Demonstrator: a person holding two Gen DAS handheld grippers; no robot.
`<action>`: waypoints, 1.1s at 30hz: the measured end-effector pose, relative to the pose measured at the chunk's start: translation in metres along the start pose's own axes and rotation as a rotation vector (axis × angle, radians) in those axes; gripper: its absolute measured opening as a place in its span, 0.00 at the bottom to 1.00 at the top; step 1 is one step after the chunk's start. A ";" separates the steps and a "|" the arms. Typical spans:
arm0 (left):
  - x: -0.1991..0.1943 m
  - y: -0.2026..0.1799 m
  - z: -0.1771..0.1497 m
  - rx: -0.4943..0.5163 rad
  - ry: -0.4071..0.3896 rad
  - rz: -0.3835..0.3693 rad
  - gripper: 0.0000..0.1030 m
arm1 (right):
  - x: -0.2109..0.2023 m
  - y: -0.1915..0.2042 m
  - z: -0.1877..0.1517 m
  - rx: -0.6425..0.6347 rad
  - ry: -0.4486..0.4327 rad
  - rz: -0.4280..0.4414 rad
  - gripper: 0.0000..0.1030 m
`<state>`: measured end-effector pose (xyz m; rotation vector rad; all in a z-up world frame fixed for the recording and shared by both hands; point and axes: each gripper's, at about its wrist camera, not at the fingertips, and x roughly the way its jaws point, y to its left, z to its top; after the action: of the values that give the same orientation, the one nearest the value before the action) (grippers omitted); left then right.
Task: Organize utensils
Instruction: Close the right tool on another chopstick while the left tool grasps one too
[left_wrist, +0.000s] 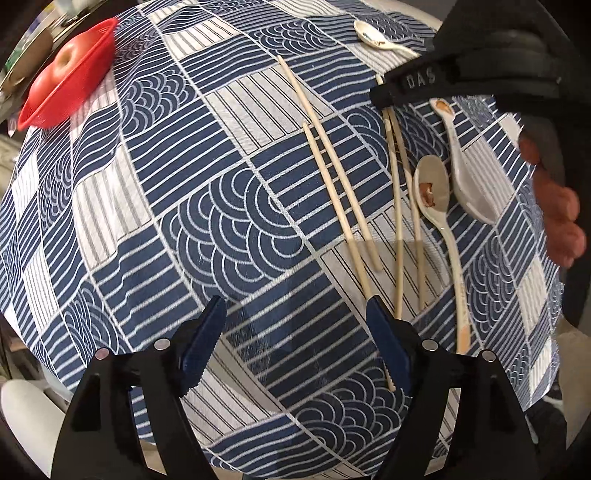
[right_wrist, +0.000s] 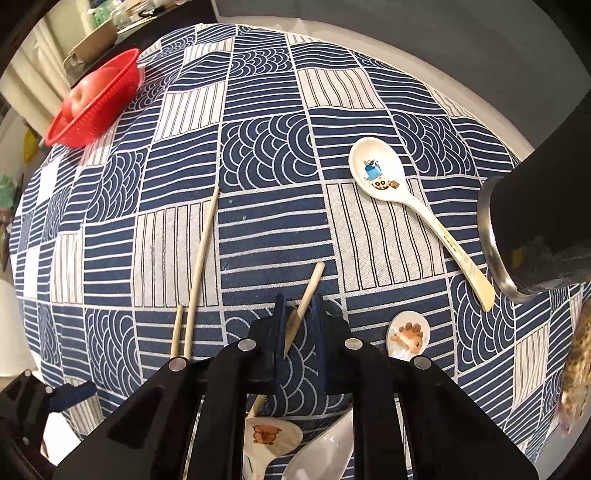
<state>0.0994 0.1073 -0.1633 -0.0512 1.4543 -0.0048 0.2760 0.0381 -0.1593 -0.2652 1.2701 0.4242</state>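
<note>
Two pairs of wooden chopsticks lie on the blue patterned tablecloth: a left pair (left_wrist: 340, 173) and a right pair (left_wrist: 400, 206). My right gripper (right_wrist: 299, 306) stands over the far end of the right pair, its jaws narrow around one chopstick (right_wrist: 308, 291); whether it grips it is unclear. It also shows in the left wrist view (left_wrist: 384, 96). Two white ceramic spoons (left_wrist: 432, 192) (left_wrist: 469, 184) lie right of the chopsticks. A third spoon (right_wrist: 380, 173) lies farther off. My left gripper (left_wrist: 295, 314) is open and empty, near the chopsticks' near ends.
A red basket (right_wrist: 99, 103) holding an apple (right_wrist: 85, 96) sits at the table's far left edge. A black cylindrical holder with a metal rim (right_wrist: 532, 221) lies tipped at the right. The tablecloth (left_wrist: 184, 184) covers a round table.
</note>
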 end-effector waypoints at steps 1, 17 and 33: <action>0.002 0.000 0.003 0.005 -0.003 0.012 0.69 | 0.000 0.000 0.002 0.008 0.003 0.001 0.13; 0.008 -0.015 0.031 0.075 0.004 0.003 0.71 | 0.009 -0.007 0.024 0.131 0.011 -0.059 0.07; -0.006 0.025 0.035 0.083 0.024 -0.032 0.05 | -0.047 -0.057 -0.032 0.342 -0.226 0.173 0.05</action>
<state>0.1324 0.1336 -0.1539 -0.0068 1.4757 -0.0924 0.2627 -0.0334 -0.1250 0.1794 1.1238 0.3647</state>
